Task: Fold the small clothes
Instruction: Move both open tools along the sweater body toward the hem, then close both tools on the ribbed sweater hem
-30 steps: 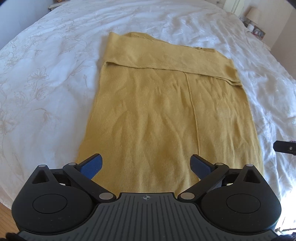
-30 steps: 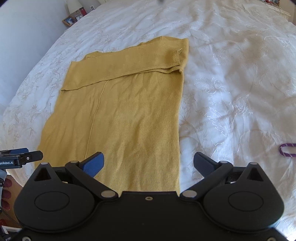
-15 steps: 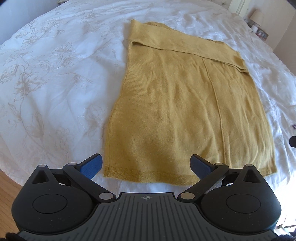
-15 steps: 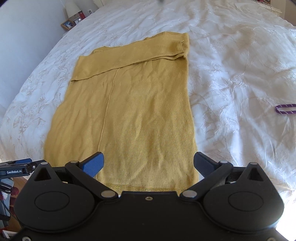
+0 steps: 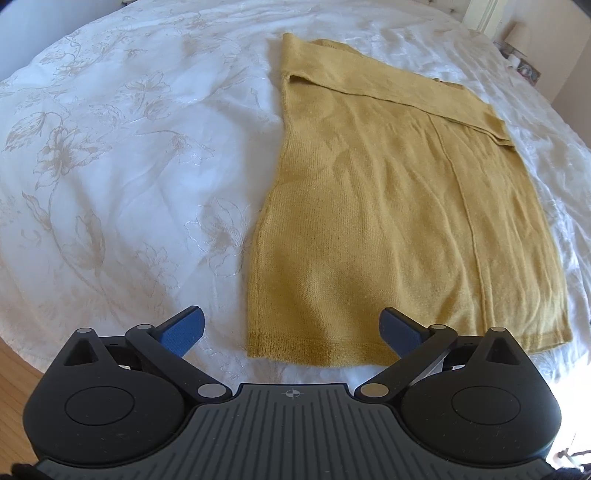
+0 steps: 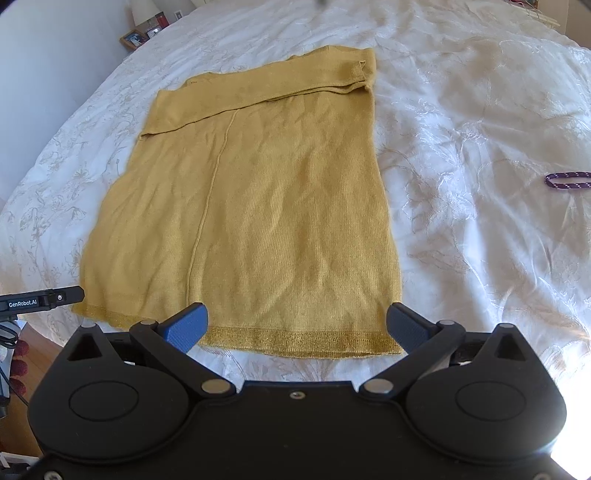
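A mustard-yellow knit garment (image 5: 399, 206) (image 6: 258, 206) lies flat on the white bedspread, its far end folded over into a band and its hem nearest me. My left gripper (image 5: 291, 326) is open just short of the hem's left corner, holding nothing. My right gripper (image 6: 297, 323) is open just short of the hem's right portion, its right fingertip near the right corner, also holding nothing. The left gripper's tip (image 6: 48, 297) shows at the left edge of the right wrist view, by the hem's left corner.
The white embroidered bedspread (image 5: 122, 158) (image 6: 480, 147) surrounds the garment. A purple cord loop (image 6: 567, 181) lies on the bed at right. Framed photos and a lamp (image 6: 147, 27) stand on a bedside stand at the far left. Wooden floor (image 5: 14, 373) shows below the bed edge.
Both grippers have pulled back toward the bed's near edge, so the hem now lies in front of the fingertips. The left gripper also shifted left toward the hem's left corner. Both stayed open.
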A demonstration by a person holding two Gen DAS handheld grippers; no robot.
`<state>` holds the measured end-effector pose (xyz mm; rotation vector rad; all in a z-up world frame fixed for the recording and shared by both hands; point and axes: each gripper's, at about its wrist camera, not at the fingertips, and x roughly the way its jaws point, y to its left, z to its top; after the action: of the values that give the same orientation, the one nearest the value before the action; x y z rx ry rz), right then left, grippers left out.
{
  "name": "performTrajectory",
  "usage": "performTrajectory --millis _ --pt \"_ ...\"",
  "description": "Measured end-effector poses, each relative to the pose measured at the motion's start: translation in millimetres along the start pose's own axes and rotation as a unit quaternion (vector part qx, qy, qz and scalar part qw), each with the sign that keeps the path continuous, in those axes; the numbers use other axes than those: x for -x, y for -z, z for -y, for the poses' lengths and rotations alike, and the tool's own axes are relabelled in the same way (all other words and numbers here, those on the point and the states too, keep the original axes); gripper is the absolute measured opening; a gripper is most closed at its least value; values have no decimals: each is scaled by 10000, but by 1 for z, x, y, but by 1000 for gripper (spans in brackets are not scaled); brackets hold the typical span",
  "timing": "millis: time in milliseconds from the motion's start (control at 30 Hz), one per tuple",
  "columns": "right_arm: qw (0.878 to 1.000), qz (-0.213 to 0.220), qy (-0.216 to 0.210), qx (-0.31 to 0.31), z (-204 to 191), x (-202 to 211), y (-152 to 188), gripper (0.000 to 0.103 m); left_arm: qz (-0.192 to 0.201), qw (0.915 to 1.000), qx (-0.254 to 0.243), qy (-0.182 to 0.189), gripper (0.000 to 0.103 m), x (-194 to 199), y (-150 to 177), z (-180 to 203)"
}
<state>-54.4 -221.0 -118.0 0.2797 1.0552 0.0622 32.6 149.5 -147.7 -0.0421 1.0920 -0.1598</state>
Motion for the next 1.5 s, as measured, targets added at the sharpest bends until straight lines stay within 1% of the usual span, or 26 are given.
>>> performTrajectory --millis 167,367,467,533,600,700,767,900,1000,1133,1300,1500 --pt "10000 16 92 -4 2 0 1 102 2 9999 94 -51 103 -9 -6 -6" --pt "9999 38 128 -62 6 1 1 102 102 9996 220 -169 103 -5 -6 -16" --pt "9998 18 136 -108 7 -2 0 102 -13 9994 243 -247 103 -8 -4 -20" --pt "9998 -7 142 -124 8 -4 -1 102 -172 9987 290 -381 103 -13 -3 -23" --pt "9998 -29 157 -116 8 -7 -1 102 -247 9979 380 -465 103 -17 -2 -26" --pt "9998 -63 159 -100 6 -11 -3 102 -346 9975 398 -461 103 -22 -3 -26" --pt "9998 -85 165 -75 6 -14 -4 102 -402 9980 204 -440 103 -27 -4 -19" --pt "9997 -112 196 -49 6 -22 -5 102 -456 9978 -362 -316 103 -40 -11 1" --pt "9997 -114 190 -53 8 -28 -7 102 -577 9962 -563 -314 103 -50 -12 9" --pt "9998 -122 115 -123 14 -37 -9 102 -717 9962 -441 -229 103 -59 -16 7" --pt "9993 -111 100 -354 26 -47 -11 102 -843 9956 -398 -84 103 -67 -19 3" --pt "9978 -306 56 -589 44 -63 -12 102 -843 9959 -325 -35 103 -72 -18 0"
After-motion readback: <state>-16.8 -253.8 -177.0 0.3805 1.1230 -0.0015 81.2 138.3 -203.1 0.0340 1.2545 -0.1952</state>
